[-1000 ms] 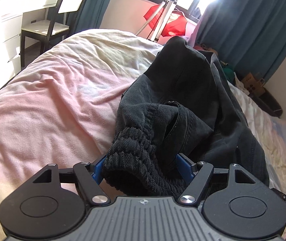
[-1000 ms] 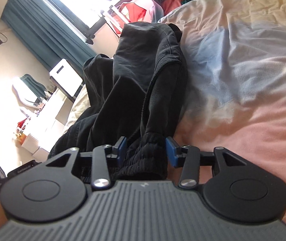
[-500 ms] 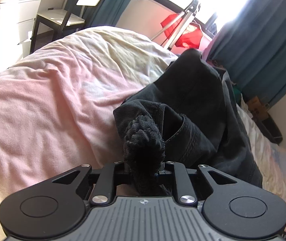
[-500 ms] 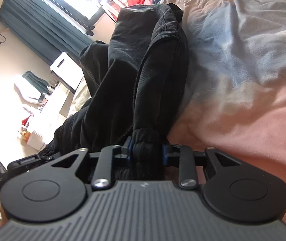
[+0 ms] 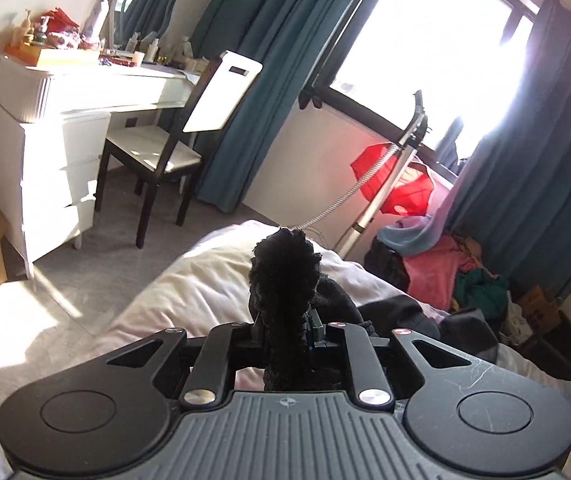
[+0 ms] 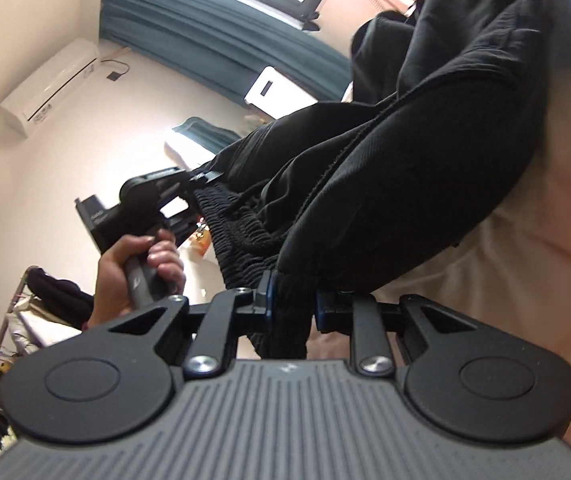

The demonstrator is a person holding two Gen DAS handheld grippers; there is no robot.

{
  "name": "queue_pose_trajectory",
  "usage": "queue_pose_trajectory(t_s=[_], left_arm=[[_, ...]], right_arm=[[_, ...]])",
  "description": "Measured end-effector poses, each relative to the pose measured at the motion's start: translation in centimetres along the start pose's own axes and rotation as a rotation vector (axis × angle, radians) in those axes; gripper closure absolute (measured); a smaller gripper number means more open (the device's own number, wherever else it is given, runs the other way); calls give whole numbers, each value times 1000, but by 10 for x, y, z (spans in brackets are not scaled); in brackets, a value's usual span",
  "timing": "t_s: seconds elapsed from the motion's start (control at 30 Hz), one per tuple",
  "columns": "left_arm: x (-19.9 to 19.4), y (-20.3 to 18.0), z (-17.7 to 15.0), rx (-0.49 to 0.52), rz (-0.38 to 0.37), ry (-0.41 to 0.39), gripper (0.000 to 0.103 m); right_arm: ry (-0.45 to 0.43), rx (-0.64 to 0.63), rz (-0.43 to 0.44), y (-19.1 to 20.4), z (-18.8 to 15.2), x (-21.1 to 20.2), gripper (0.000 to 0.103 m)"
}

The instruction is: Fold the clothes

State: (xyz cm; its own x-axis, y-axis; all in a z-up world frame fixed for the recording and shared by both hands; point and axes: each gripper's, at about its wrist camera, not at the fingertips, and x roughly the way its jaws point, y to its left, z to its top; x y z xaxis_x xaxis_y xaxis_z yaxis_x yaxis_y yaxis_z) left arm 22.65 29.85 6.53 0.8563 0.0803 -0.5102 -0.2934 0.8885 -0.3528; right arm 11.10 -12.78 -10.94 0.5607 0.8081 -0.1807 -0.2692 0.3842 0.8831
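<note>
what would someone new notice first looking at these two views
First, the black garment: its ribbed waistband is pinched in both the left gripper and the right gripper, stretched between them above the pale bed. Next, the blazing window between teal curtains, with a red garment hanging below it. In the right wrist view, a bare hand grips the other tool's handle.

Black ribbed waistband [image 5: 283, 280] bunched right between the left gripper [image 5: 287, 330] fingers, which are black with blue pads. Same black trousers [image 6: 385, 168] fill the right gripper [image 6: 291, 306] view. Beyond the left one: pale pink and cream bedding [image 5: 189, 292], teal curtains [image 5: 261, 64], white dresser [image 5: 41, 132], red cloth [image 5: 401, 188].
</note>
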Motion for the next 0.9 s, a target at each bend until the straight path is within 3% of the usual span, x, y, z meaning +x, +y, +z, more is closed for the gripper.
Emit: queue_pose_trajectory(t_s=[0.07, 0.17, 0.3, 0.4, 0.5, 0.57, 0.63, 0.67, 0.7, 0.73, 0.9], left_arm=[[24, 13, 16, 43, 92, -20, 86], [69, 41, 21, 36, 174, 8, 86], [122, 78, 1, 0, 236, 70, 85], [135, 83, -18, 55, 244, 57, 84], [132, 78, -26, 89, 264, 47, 79], [123, 76, -27, 81, 290, 60, 69], [108, 74, -25, 56, 304, 55, 30], [98, 73, -24, 47, 304, 45, 24], [87, 71, -23, 42, 302, 32, 21], [75, 68, -23, 44, 293, 19, 21], [6, 25, -40, 117, 235, -39, 20]], right_arm=[[16, -15, 30, 8, -12, 35, 81], [56, -38, 35, 19, -11, 81, 81], [131, -125, -91, 24, -4, 115, 81], [167, -153, -126, 22, -5, 116, 81], [181, -169, -121, 29, 1, 102, 77], [200, -179, -123, 32, 2, 101, 72], [230, -185, -128, 34, 0, 97, 57], [231, -199, -128, 37, 0, 92, 40], [228, -216, -130, 40, 0, 85, 25], [205, -245, -139, 46, -2, 74, 20], [126, -396, -186, 75, -1, 11, 19]])
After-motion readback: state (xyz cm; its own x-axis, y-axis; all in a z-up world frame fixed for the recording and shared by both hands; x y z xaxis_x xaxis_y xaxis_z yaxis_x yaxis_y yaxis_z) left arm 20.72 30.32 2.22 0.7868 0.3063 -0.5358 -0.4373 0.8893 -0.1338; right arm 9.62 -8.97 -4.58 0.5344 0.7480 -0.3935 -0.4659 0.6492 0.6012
